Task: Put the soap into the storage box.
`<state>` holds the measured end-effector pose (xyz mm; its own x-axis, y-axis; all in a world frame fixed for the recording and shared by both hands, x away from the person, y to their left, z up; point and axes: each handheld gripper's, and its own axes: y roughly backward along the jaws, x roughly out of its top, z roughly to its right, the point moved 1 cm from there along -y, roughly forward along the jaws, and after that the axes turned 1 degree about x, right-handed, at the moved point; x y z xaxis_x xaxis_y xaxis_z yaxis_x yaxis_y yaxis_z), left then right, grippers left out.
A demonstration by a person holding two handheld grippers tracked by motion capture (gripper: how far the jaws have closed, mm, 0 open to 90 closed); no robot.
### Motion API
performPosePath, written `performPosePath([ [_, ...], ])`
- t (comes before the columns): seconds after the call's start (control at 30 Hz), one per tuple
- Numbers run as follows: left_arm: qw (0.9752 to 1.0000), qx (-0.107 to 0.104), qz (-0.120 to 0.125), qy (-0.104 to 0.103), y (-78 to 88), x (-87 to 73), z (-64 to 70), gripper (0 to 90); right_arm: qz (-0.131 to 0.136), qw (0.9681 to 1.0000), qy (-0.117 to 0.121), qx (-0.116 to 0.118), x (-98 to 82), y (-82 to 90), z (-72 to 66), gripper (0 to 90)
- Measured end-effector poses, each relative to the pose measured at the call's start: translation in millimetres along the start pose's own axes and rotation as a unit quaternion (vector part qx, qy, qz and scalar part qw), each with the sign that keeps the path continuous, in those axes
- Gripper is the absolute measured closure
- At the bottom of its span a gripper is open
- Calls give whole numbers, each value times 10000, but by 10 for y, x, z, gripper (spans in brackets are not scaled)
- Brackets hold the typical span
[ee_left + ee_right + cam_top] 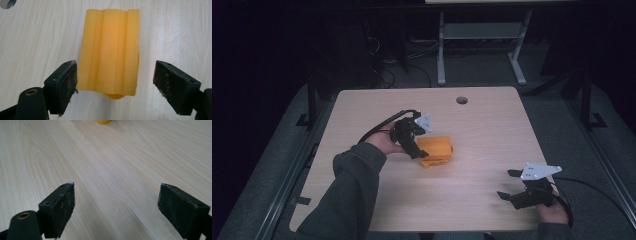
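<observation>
Left hand-held gripper (pixel 113 75) wide open astride orange block (pixel 110 50), right hand-held gripper (pixel 116 202) open, empty, bare table (pixel 492 130) around.

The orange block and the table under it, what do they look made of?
The orange block looks like matte moulded plastic, perhaps foam: even colour, soft rounded ridges, faintly translucent edges. The table looks like pale wood-grain laminate, judging by its smooth printed-looking grain.

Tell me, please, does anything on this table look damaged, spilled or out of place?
Nothing stands out. The orange ridged block lies flat on the wooden table, whole, between the open left gripper jaws. The right gripper hangs open over bare wood.
</observation>
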<state>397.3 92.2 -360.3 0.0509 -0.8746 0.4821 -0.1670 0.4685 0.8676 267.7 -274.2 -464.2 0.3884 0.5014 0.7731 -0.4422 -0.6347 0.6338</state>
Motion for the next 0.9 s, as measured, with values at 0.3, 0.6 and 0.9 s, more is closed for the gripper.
performPosePath([
  [0.3, 9999, 13, 97, 51, 42, -97, 67, 191, -8, 10000, -29, -51, -3, 1, 7, 137],
  [0.6, 9998, 60, 146, 118, 99, -193, 150, 193, -42, 9999, -43, -99, 11, -17, 8, 137],
  [0.9, 9998, 104, 94, 162, 138, -292, 212, 192, -71, 9999, -47, -128, 27, -45, 6, 137],
])
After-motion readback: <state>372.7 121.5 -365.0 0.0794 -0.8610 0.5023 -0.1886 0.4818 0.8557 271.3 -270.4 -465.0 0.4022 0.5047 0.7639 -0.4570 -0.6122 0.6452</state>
